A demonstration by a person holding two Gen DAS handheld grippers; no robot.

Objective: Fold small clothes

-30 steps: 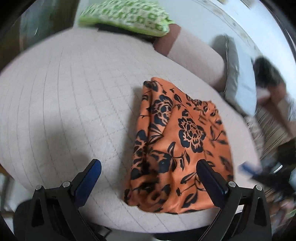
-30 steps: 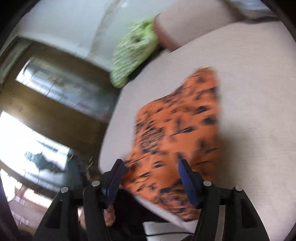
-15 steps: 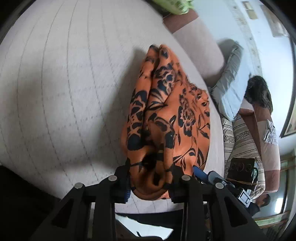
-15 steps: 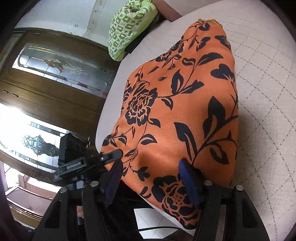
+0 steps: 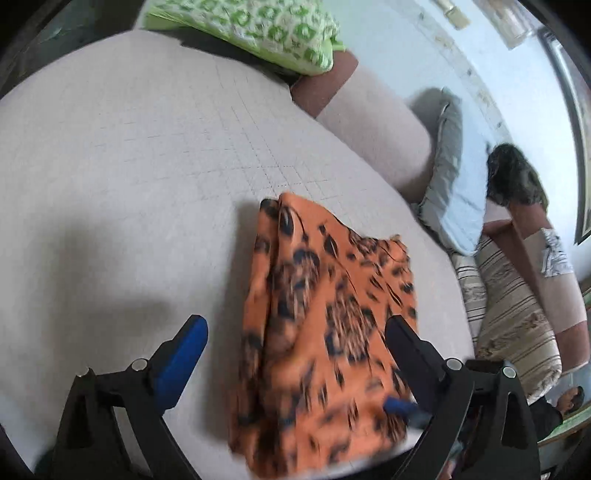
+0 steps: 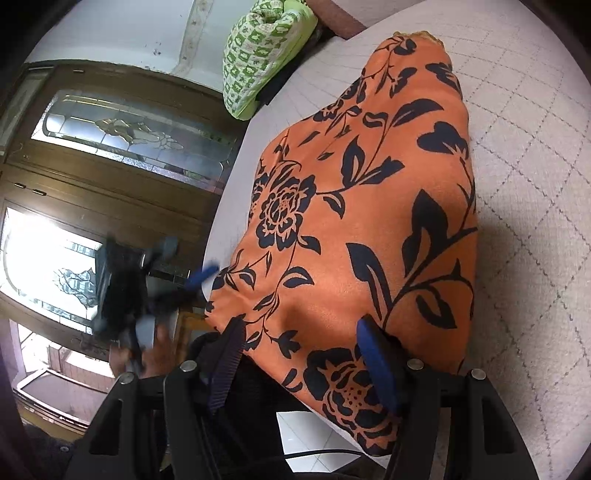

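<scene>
An orange garment with a black flower print (image 5: 325, 332) lies folded on the pale quilted bed (image 5: 147, 166), its near end at the bed's front edge. My left gripper (image 5: 295, 350) is open and empty, held above the garment's near end. My right gripper (image 6: 303, 354) is open with its jaws either side of the garment's (image 6: 362, 221) near edge; the cloth passes between the fingers, which are apart. The right gripper's blue tip also shows in the left wrist view (image 5: 400, 408). The left gripper shows blurred in the right wrist view (image 6: 147, 288).
A green patterned pillow (image 5: 251, 29) lies at the far end of the bed, beside a brown and beige bolster (image 5: 369, 118). A grey pillow (image 5: 450, 184) and a person with dark hair (image 5: 517, 184) are on the right. Wooden doors with glass (image 6: 92, 155) stand past the bed's left side.
My left gripper has opened, let go of the garment's near end and pulled up and back. The right gripper has stayed open at the garment's near edge.
</scene>
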